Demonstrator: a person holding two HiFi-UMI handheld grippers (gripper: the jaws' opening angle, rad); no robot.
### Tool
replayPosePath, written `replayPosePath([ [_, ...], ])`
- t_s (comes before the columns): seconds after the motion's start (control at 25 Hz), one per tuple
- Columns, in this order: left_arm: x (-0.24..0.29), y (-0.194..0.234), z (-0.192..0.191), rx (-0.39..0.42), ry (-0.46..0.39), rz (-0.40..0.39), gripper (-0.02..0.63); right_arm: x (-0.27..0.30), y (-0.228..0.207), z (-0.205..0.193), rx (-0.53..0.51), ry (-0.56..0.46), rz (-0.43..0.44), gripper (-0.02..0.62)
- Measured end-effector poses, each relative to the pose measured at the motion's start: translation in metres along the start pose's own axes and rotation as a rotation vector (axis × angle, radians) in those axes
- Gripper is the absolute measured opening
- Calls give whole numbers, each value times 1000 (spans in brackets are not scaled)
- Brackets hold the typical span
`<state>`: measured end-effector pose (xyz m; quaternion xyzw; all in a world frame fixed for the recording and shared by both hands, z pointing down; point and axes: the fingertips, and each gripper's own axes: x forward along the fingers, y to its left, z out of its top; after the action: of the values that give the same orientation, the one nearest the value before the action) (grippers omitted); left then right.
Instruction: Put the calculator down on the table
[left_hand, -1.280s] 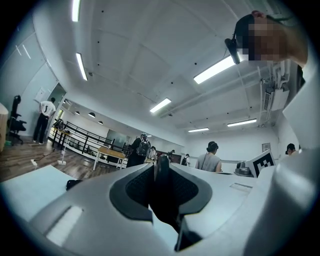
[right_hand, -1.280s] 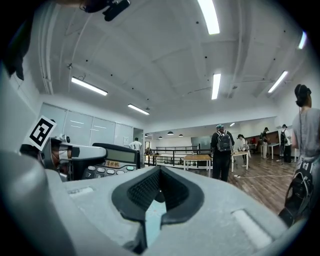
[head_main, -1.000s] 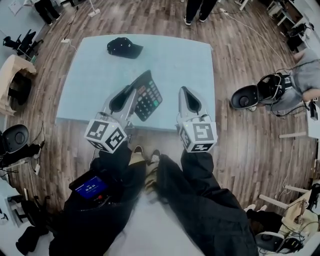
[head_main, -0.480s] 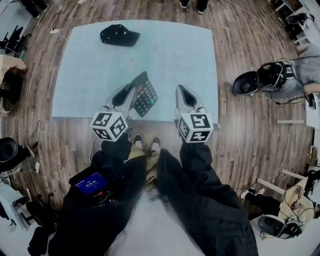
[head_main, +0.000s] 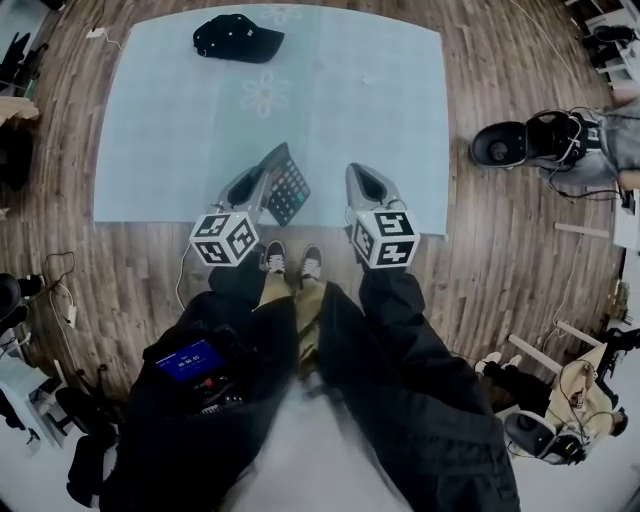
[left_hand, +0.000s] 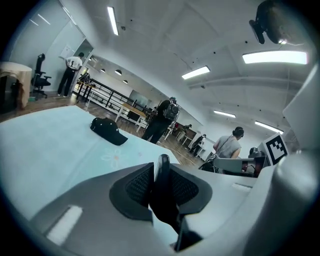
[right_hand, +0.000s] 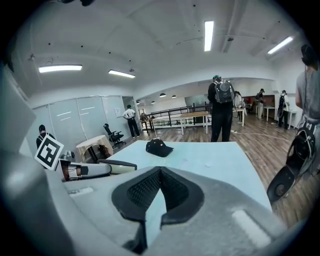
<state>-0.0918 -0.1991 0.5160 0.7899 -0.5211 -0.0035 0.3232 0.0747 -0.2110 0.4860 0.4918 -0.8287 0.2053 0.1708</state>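
A black calculator (head_main: 288, 186) with grey and white keys hangs tilted over the near edge of the light blue table (head_main: 150, 150). My left gripper (head_main: 262, 182) is shut on its left edge. In the left gripper view the calculator (left_hand: 162, 192) shows edge-on, squeezed between the two dark pads, with the left gripper (left_hand: 161, 172) low over the table. My right gripper (head_main: 358, 175) hovers to the right of the calculator, apart from it. Its jaws meet at the tips with nothing between them, as the right gripper (right_hand: 160, 172) shows in its own view, where the calculator (right_hand: 117, 164) lies at the left.
A black cap (head_main: 238, 38) lies at the table's far side, left of centre. A faint flower print (head_main: 265, 95) marks the cloth. My shoes (head_main: 290, 265) stand at the table's near edge. A black seat (head_main: 500, 145) sits on the wooden floor to the right.
Both grippers have sunk toward the table's near edge, and the calculator has come down with the left one, still gripped. The table has slid up in the head view.
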Motion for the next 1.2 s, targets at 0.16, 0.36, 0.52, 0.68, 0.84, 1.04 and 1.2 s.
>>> replayPosePath([
  [0.16, 12, 25, -27, -37, 45, 29, 78, 22, 0, -21, 13, 58, 15, -1],
  [0.36, 26, 55, -55, -76, 73, 62, 78, 44, -1, -51, 26, 125, 26, -2],
  [0.52, 37, 71, -68, -103, 68, 77, 78, 55, -2, -66, 35, 161, 31, -2],
  [0.68, 45, 88, -79, -140, 46, 84, 78, 61, -2, -75, 44, 178, 34, -2],
  [0.84, 48, 104, -90, -176, 33, 106, 78, 63, -5, -80, 61, 191, 31, -2],
  [1.04, 46, 119, -102, -205, 28, 124, 78, 64, -7, -81, 74, 192, 27, -2],
  [1.2, 43, 129, -113, -216, 58, 151, 80, 63, -7, -83, 81, 194, 29, -2],
])
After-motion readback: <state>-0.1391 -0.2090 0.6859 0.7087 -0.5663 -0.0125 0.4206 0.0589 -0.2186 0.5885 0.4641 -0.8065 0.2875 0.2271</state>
